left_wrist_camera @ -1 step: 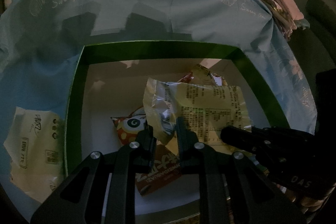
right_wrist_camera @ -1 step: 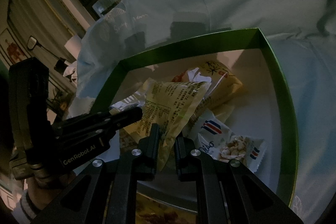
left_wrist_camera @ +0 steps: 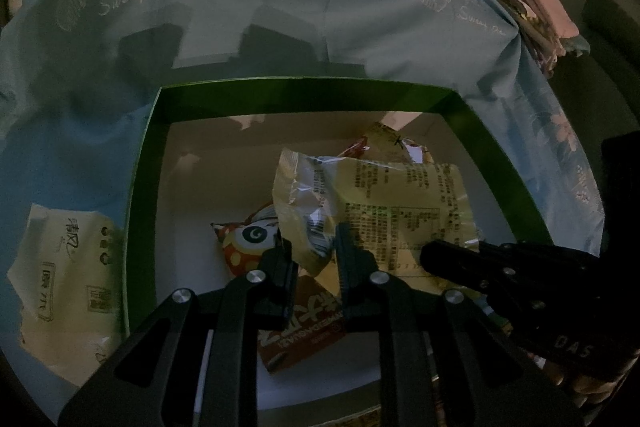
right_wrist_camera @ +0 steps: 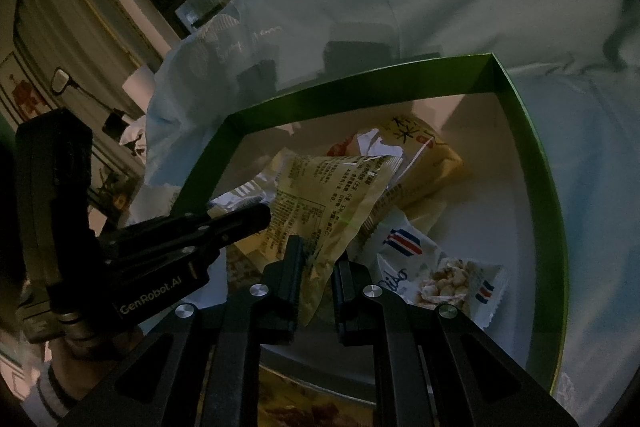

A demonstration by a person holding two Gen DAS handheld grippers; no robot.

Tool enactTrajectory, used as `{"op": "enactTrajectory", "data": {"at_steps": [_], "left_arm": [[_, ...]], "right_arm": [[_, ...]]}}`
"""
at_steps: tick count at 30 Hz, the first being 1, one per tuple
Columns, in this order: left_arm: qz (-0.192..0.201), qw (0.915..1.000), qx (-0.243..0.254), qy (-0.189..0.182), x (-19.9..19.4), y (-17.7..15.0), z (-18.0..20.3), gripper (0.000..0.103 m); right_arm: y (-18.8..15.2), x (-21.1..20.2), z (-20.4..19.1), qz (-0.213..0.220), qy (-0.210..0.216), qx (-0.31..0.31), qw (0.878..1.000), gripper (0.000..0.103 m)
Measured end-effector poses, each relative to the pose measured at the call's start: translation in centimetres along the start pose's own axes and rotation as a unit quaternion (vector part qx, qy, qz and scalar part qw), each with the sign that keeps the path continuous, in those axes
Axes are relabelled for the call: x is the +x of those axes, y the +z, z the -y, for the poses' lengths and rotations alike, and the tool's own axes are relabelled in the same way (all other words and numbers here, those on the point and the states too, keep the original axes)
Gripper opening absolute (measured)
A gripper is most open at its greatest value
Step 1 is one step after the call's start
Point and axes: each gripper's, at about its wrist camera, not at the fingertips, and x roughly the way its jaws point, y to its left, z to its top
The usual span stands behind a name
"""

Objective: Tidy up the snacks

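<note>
A yellow snack bag with printed text hangs over the green-rimmed box. My left gripper is shut on its left corner. My right gripper is shut on its lower right corner; the bag shows in the right wrist view. The right gripper also shows at the right of the left wrist view. In the box lie an orange owl-print pack, a red-brown pack, a yellow pack and a white peanut pack.
The box sits on a pale blue cloth with leaf print. A pale tissue pack lies left of the box. Folded pink fabric lies at the far right edge. Windows stand behind.
</note>
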Motion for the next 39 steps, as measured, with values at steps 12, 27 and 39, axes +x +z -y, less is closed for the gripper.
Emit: {"op": "enactTrajectory", "data": {"at_steps": [12, 27, 39], "left_arm": [[-0.003, 1.0000, -0.005, 0.002, -0.2, 0.0, -0.2, 0.020], [0.032, 0.9991, 0.019, 0.019, -1.9, -0.5, 0.8, 0.056], [0.063, 0.9969, 0.030, 0.035, -4.8, -1.8, 1.9, 0.075]], "right_arm": [[0.1, -0.1, -0.7, -0.005, -0.034, -0.021, 0.999, 0.022], [-1.0, -3.1, -1.9, 0.037, -0.084, -0.062, 0.994, 0.028], [-2.1, -7.2, -2.9, 0.072, -0.066, -0.057, 0.994, 0.028]]}}
